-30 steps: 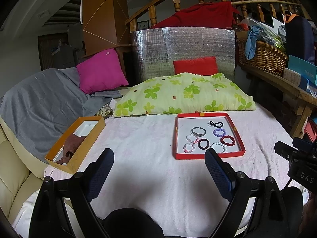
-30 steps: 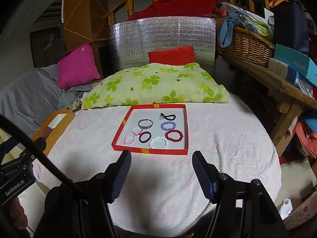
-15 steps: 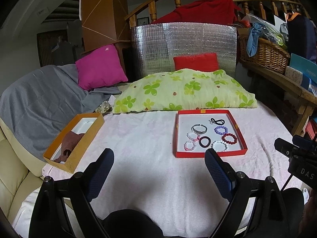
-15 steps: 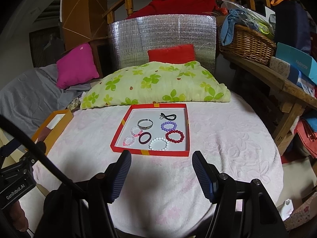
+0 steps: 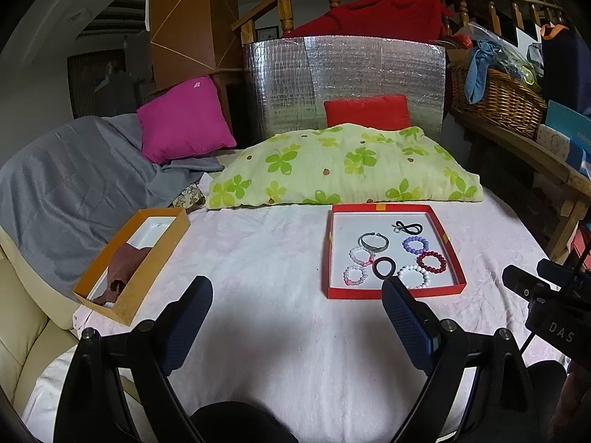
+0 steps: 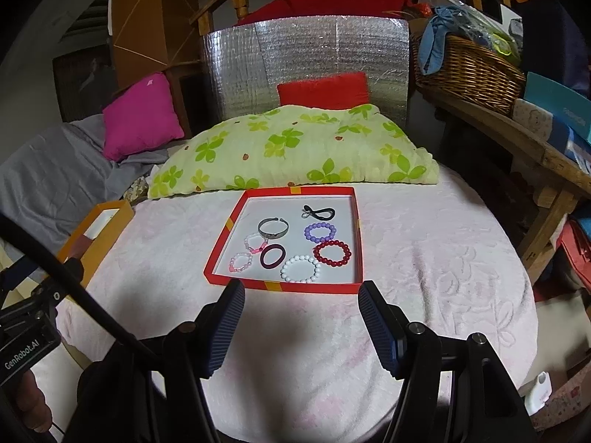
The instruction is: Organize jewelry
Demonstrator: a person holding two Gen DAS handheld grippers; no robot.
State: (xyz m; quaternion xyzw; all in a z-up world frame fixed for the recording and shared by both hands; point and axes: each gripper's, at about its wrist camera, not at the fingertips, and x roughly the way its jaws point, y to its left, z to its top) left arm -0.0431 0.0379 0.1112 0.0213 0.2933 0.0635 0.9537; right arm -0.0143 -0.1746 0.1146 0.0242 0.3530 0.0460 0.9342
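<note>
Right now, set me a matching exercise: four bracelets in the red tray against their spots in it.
Things:
1. silver cuff
2. white bead bracelet
3. dark red bead bracelet
4. black cord

Places in the red tray, seen from the right wrist:
A. far right corner
B. near edge, middle
C. right side, behind the white one
D. left of the purple beads

Pairs: 1-D, 2-B, 3-C, 4-A

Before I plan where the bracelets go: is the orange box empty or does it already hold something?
Not empty. The orange box has no lid on, and a brown cloth-like piece lies across its white inside. What it is, cannot tell.
</note>
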